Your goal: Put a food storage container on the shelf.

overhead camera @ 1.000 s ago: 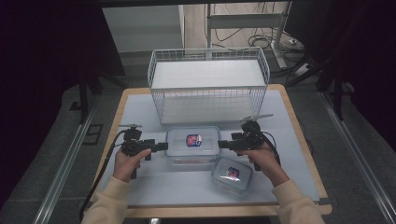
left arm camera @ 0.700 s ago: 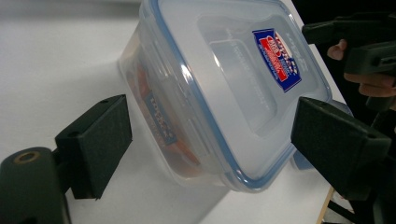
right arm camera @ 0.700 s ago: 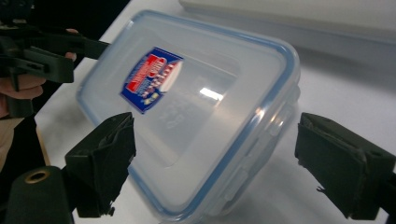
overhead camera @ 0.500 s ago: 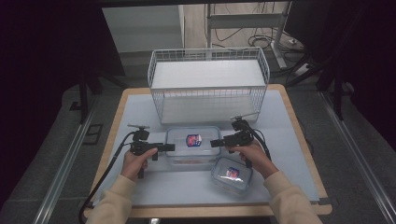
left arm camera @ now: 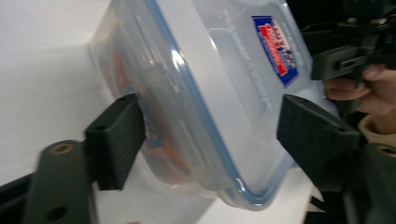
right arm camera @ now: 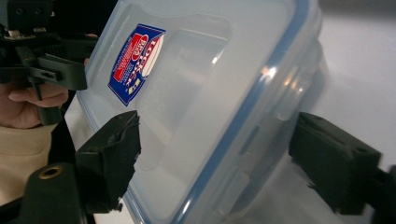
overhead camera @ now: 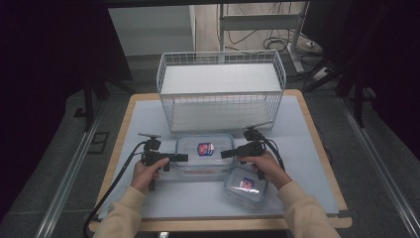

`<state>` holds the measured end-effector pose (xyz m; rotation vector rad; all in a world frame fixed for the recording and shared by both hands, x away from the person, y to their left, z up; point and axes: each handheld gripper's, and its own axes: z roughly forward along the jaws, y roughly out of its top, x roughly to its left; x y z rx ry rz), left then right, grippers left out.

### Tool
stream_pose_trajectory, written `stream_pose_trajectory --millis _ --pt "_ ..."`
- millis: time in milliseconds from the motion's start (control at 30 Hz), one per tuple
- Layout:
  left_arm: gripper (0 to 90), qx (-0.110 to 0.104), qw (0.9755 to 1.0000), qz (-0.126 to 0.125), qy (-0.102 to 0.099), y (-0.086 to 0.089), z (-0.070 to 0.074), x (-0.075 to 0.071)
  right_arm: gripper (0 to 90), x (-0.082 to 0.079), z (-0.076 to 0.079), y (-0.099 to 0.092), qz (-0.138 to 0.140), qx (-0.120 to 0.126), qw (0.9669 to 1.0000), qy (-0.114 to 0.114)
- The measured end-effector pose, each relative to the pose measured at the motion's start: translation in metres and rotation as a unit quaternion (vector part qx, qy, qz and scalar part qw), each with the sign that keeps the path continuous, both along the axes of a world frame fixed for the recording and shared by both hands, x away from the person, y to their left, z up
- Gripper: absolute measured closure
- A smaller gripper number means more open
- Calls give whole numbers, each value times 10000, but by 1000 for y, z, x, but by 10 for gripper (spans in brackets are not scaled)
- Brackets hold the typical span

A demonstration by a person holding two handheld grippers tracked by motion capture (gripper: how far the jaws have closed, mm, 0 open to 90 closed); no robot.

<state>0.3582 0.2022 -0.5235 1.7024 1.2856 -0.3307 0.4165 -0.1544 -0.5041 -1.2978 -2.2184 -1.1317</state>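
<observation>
A large clear lidded container point(overhead camera: 205, 151) with a blue seal and a red-and-blue label lies on the mat in front of the wire basket. My left gripper point(overhead camera: 181, 157) reaches in over its left end and my right gripper point(overhead camera: 225, 153) over its right end. In the left gripper view the container's edge point(left arm camera: 224, 154) sits between the jaws of the left gripper point(left arm camera: 210, 112). The right gripper point(right arm camera: 217, 130) straddles the opposite edge point(right arm camera: 243, 135), with a gap at one jaw. Both pairs of jaws have just been closing around the container without clamping it.
A smaller clear container point(overhead camera: 245, 186) with the same label sits near the front, under my right hand. A white wire basket point(overhead camera: 220, 89) stands at the back of the grey mat point(overhead camera: 307, 148). Cables trail from both grippers toward the table's front edge.
Both grippers have moved inward toward each other and slightly down, from beside the large container to over its two ends. The containers have not moved.
</observation>
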Motion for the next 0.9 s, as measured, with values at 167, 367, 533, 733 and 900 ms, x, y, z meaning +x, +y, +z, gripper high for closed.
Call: stream_pose_trajectory --millis 167,367,533,733,900 --pt "279 -61 10000 66 17 2 0 0 304 -1 0 -10 -66 186 9995 252" --pt "311 -48 9999 90 -57 3 3 -2 350 -4 2 -12 -152 242 9992 282" --pt "360 -34 9997 166 -146 5 6 -5 405 -6 5 -14 -176 280 9991 266" --pt "409 -63 9993 251 -255 10 10 -8 472 -9 10 -15 -269 364 9987 234" --pt "438 5 9990 273 -367 12 13 -11 506 -12 15 -15 -315 438 9985 117"
